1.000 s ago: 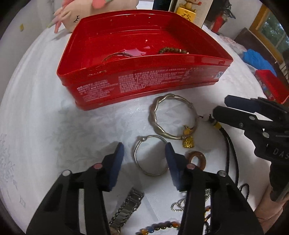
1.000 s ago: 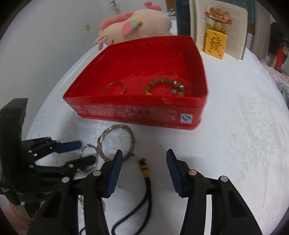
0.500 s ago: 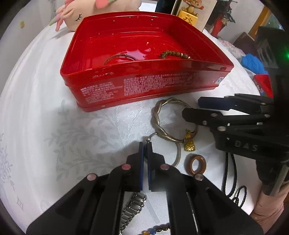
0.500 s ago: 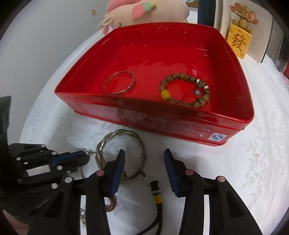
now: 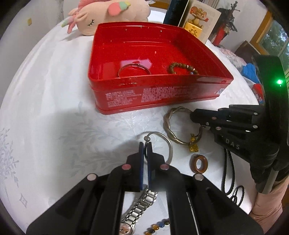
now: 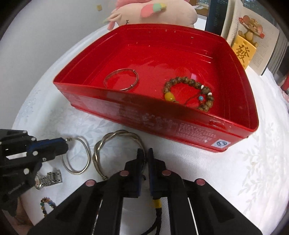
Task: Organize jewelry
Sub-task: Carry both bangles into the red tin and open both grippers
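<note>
Left gripper point(image 5: 145, 144): fingers pinched nearly closed on the rim of the thin silver bangle point(image 5: 162, 142), at its clasp end. The bangle lies flat on the white tabletop point(image 5: 54, 112), in front of the red tin point(image 5: 153, 95).

Right gripper point(image 6: 145, 151): fingers also narrow, clamped on the near-right rim of the twisted silver bracelet point(image 6: 115, 137). The bracelet sits on the tabletop just in front of the tin's near wall, beside the thin bangle; its gold charm point(image 5: 193, 146) hangs off the near side.

Inside the tin: another thin silver bangle point(image 6: 121, 79) on the left and a brown bead bracelet point(image 6: 189, 94) with a yellow bead on the right, apart from each other.

On the tabletop outside the tin: brown ring point(image 5: 199, 163), metal watch point(image 5: 137, 209), small multicolour bead bracelet point(image 6: 47, 202), black cord necklace point(image 5: 229, 173).

Behind the tin: pink plush point(image 6: 153, 12), open book with a mouse figurine point(image 6: 250, 25).
</note>
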`<state>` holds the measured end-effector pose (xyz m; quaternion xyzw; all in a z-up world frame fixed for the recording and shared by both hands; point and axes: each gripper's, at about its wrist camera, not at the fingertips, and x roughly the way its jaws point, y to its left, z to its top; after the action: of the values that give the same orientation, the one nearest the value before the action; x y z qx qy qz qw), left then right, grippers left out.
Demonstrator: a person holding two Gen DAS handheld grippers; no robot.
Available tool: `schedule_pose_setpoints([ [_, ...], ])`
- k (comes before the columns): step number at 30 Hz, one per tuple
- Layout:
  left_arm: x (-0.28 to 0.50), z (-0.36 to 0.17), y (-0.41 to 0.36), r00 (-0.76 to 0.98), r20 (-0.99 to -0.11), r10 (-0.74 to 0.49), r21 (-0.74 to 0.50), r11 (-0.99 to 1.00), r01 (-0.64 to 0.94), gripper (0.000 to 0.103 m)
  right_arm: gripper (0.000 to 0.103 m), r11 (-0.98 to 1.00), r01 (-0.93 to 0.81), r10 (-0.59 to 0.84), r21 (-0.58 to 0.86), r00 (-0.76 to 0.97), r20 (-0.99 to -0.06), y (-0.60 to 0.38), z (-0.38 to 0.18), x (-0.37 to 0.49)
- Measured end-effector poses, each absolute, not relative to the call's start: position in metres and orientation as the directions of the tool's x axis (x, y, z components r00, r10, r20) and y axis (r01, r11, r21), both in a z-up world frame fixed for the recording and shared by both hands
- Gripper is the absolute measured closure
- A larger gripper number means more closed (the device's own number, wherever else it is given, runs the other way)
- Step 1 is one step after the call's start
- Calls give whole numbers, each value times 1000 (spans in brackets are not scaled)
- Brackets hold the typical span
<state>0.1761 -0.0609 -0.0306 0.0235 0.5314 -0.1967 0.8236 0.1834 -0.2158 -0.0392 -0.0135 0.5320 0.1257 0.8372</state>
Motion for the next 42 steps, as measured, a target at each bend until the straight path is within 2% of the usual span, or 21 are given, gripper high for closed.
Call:
schedule_pose_setpoints([
  [14, 164, -1, -59, 402, -847, -347, -195, 908, 372, 102, 97, 967, -244, 199, 78, 519, -831, -239, 13, 133],
  [24, 157, 25, -70, 424, -823, -378, -195, 889, 415, 102, 97, 966, -256, 176, 33, 560, -809, -237, 46, 130],
  [35, 169, 69, -81, 475, -780, -407, -185, 876, 446, 102, 97, 968, -250, 172, 22, 597, -784, -243, 85, 150],
  [42, 203, 87, -89, 506, -770, -389, -169, 889, 425, 102, 97, 971, -240, 172, 25, 615, -770, -244, 102, 181],
])
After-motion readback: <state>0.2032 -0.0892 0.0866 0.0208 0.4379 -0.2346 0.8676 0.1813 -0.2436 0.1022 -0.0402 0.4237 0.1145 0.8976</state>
